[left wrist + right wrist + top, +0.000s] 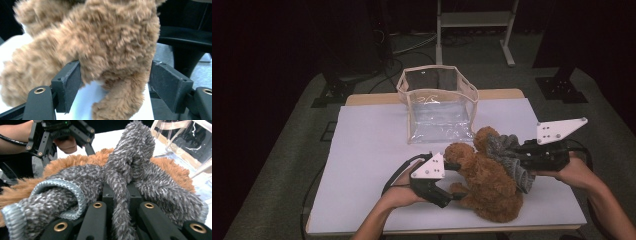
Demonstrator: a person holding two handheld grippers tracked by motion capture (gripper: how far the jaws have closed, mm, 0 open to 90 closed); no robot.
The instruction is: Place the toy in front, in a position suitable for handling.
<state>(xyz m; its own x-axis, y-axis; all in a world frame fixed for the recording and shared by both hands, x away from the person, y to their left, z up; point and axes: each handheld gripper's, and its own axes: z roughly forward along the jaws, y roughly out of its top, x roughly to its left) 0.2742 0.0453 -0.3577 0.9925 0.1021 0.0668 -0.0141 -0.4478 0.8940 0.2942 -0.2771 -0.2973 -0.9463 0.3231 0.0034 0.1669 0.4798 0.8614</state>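
A brown plush teddy bear (484,182) lies on the white table (367,150) at the front right. My left gripper (453,181) stands open around the bear's left side. In the left gripper view its wide jaws (112,85) flank a furry limb (120,100); the left pad brushes the fur and the right pad stands clear. A grey fuzzy garment (507,155) with a pale blue hem drapes over the bear's upper right. My right gripper (518,155) is shut on a fold of the garment (130,162), which its jaws (120,192) pinch tightly. The left gripper (62,135) shows beyond the bear (75,161).
A clear plastic bag (439,102) with beige trim stands open at the back centre of the table, just behind the bear; its wall (185,142) shows in the right gripper view. The table's front edge lies close below the bear. A metal stand (474,30) is on the floor behind.
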